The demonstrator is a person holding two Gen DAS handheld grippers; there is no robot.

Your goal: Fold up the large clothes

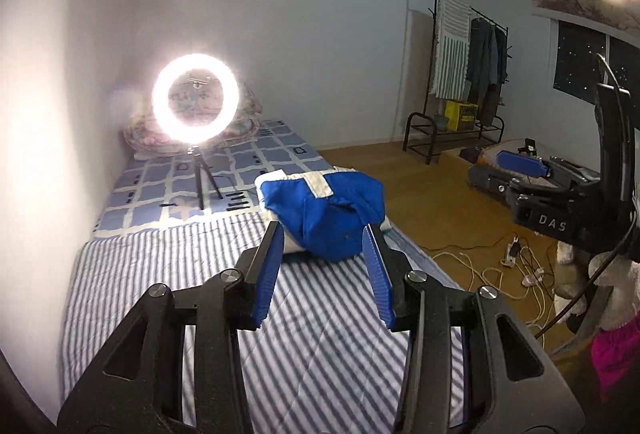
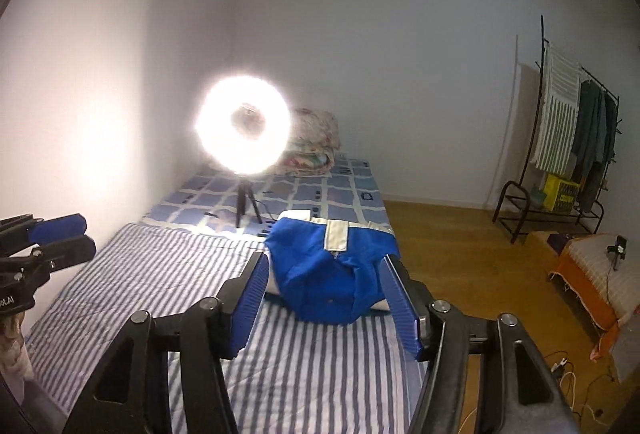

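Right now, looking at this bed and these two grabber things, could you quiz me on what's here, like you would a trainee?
1. True or false: the blue and white garment lies bundled on the striped bedcover, with neither gripper touching it.
2. What stands on the checked sheet beyond the garment?
A. a ring light on a tripod
B. a desk fan
C. a stack of books
3. Fill in: the jaws of the right gripper and the left gripper both stand ____, with nothing between them.

Key
1. True.
2. A: the ring light glows at the far end, before a folded floral quilt.
3. Open.
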